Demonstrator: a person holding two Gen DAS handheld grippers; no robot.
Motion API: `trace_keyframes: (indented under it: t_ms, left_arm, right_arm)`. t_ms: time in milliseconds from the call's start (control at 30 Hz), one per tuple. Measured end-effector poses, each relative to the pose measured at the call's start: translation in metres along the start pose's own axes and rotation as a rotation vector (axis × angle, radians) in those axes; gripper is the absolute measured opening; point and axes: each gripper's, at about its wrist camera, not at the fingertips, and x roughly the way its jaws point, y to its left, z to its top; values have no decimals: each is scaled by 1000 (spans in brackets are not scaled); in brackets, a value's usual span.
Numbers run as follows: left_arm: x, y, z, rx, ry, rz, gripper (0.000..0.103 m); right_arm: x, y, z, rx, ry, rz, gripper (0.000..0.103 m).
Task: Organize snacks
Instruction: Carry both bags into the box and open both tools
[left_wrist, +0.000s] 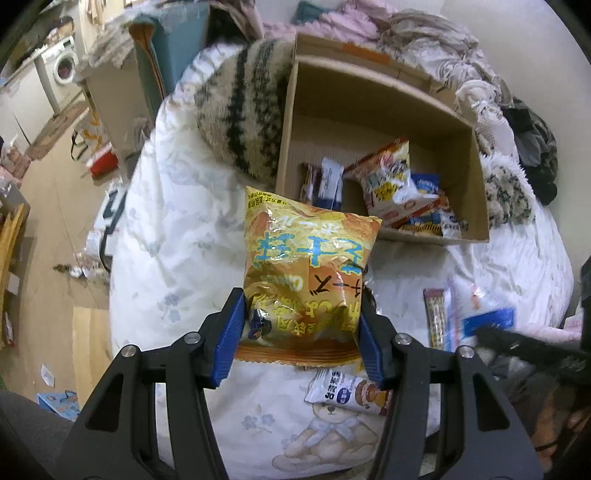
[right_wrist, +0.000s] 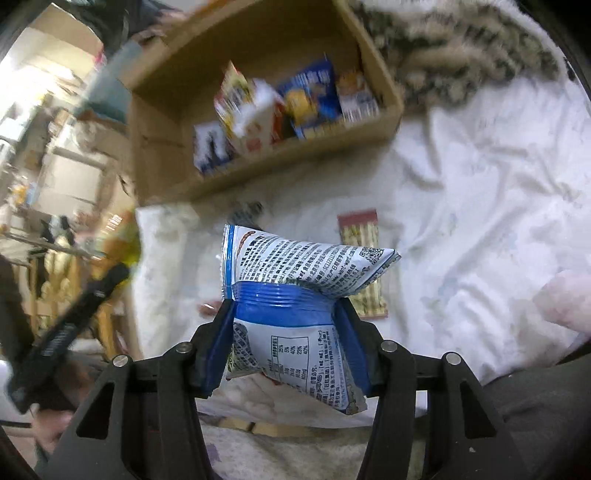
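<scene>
Now your left gripper (left_wrist: 301, 328) pinches the yellow snack bag (left_wrist: 308, 273), your right gripper (right_wrist: 286, 339) the blue-and-white packet (right_wrist: 295, 295); the cardboard box (left_wrist: 373, 99) lies straight ahead of both, nearer the left.

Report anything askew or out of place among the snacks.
The white packet in the cardboard box leans tilted across the other packs rather than standing in line. A striped packet and a bear-print pack lie loose on the duvet, outside the box.
</scene>
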Motion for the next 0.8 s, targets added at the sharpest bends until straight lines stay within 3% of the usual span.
trace_keyframes:
  t_ms: [133, 400, 567, 800]
  left_arm:
    - [-18, -3, 6, 12, -84, 2, 53]
    - [-37, -3, 41, 3, -165, -2, 53]
    - [-28, -10, 75, 23, -197, 11, 53]
    - [4, -22, 109, 55, -219, 31, 53]
  right_arm:
    - [-27, 9, 10, -30, -116, 92, 56]
    - [-62, 22, 51, -81, -265, 155, 56]
    - [-71, 14, 85, -70, -340, 133, 57]
    - [-63, -4, 133, -67, -378, 34, 57]
